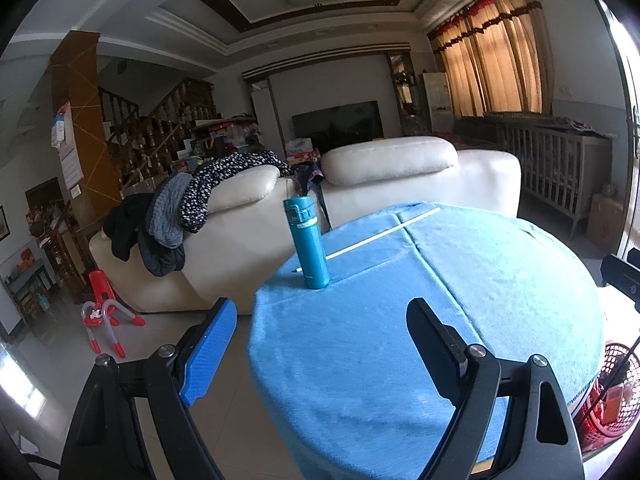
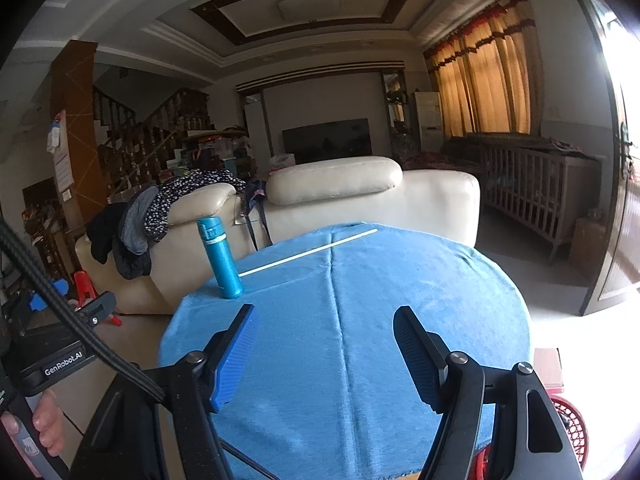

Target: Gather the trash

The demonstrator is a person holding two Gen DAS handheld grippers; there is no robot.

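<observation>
Left wrist view: left gripper (image 1: 320, 328) points forward and slightly downward over the near left edge of a round table (image 1: 500, 300) covered in blue cloth. Jaws stand wide apart, nothing between them; the blue-padded finger (image 1: 208, 352) hangs out past the table edge over the floor, the other finger sits above the cloth. A teal bottle (image 1: 308, 240) stands upright near the far left edge of the table. A thin white stick (image 1: 384, 232) lies flat on the cloth, running diagonally from just behind the bottle toward the far edge; it is the only loose piece on the table that reads as trash. A red mesh basket (image 1: 616, 392) shows low at the right, beside and below the table edge. A cream sofa (image 1: 400, 176) with clothes draped over its left backrest stands beyond the table.

Right wrist view: right gripper (image 2: 324, 328) is also aimed forward and slightly down, centred over the near part of the cloth. Jaws are apart, somewhat less wide than the left pair, empty. The bottle (image 2: 224, 260) and white stick (image 2: 312, 252) lie well ahead of the fingertips. At the lower left edge a hand (image 2: 44, 428) wraps the handle of the left gripper's body. The red basket (image 2: 572, 428) is partly hidden behind the right finger mount.
</observation>
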